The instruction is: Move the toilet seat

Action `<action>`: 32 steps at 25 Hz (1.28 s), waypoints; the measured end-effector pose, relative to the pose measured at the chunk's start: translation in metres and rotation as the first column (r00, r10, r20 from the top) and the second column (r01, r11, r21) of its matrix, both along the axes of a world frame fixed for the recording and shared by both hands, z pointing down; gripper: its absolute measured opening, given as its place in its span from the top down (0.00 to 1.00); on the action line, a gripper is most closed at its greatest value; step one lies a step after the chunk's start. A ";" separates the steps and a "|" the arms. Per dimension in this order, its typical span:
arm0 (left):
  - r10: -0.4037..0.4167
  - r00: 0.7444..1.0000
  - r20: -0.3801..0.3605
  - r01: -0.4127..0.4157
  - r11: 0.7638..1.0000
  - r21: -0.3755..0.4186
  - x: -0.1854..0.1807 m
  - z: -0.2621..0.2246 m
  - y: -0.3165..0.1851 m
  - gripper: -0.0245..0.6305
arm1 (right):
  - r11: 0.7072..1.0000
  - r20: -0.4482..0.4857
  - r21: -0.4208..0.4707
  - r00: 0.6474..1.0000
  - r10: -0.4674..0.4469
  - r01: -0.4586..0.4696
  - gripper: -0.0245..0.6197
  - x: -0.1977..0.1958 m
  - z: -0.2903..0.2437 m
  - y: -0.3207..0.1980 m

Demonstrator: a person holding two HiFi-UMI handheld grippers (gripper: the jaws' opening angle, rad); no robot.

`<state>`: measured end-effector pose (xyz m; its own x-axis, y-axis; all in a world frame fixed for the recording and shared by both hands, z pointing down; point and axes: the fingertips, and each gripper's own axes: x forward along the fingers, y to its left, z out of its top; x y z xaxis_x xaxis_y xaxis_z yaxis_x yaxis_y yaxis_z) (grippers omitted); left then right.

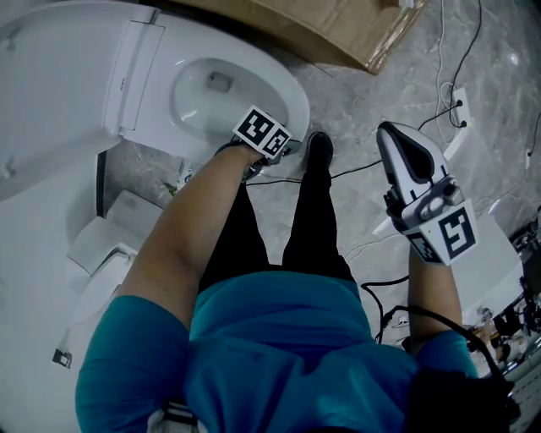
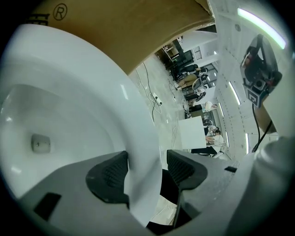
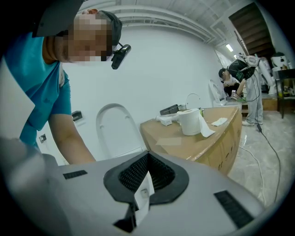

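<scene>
The white toilet [image 1: 51, 101] stands at the upper left of the head view, its lid [image 1: 135, 72] tipped back and its seat ring [image 1: 283, 89] lying round the bowl. My left gripper [image 1: 264, 135] reaches down to the ring's front edge. In the left gripper view it [image 2: 146, 173] is open, straddling the thin white seat edge [image 2: 138, 152]; the left pad [image 2: 108, 177] sits against it and the right pad [image 2: 184, 168] is apart. My right gripper [image 1: 393, 135] hangs in the air to the right, away from the toilet, shut [image 3: 147, 173] with only a small white tab at its pads.
A cardboard box [image 1: 330, 25] lies behind the toilet; the right gripper view shows a paper roll [image 3: 191, 120] on it. Cables and a power strip [image 1: 459, 100] cross the marble floor. A white slab [image 1: 499, 254] lies at right. My shoe [image 1: 319, 152] stands by the bowl.
</scene>
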<state>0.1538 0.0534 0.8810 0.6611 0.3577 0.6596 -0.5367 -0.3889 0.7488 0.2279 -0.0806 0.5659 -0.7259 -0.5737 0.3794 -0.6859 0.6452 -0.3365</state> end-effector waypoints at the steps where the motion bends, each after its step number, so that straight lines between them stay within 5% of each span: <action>1: -0.003 1.000 0.009 0.003 1.000 0.003 0.001 0.002 0.000 0.58 | 1.000 0.000 -0.003 1.000 0.001 -0.001 0.98 0.000 0.000 0.001; 12: 0.015 0.975 0.224 -0.040 0.994 0.106 0.005 0.014 0.005 0.57 | 1.000 -0.008 -0.018 1.000 0.000 0.000 0.98 -0.001 -0.005 0.013; 19: 0.025 0.888 0.458 -0.129 0.972 0.197 0.005 0.028 0.007 0.54 | 1.000 0.035 -0.018 0.999 0.026 -0.025 0.98 -0.004 -0.016 0.017; 32: -0.008 0.912 0.409 -0.080 0.977 0.198 0.010 -0.002 0.007 0.54 | 0.999 -0.004 -0.002 0.999 0.050 -0.050 0.98 0.020 -0.031 0.032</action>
<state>0.1637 0.0604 0.8786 0.3099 0.2034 0.9287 -0.7593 -0.5349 0.3705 0.2479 -0.0482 0.5345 -0.6946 -0.6087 0.3834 -0.7188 0.6093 -0.3348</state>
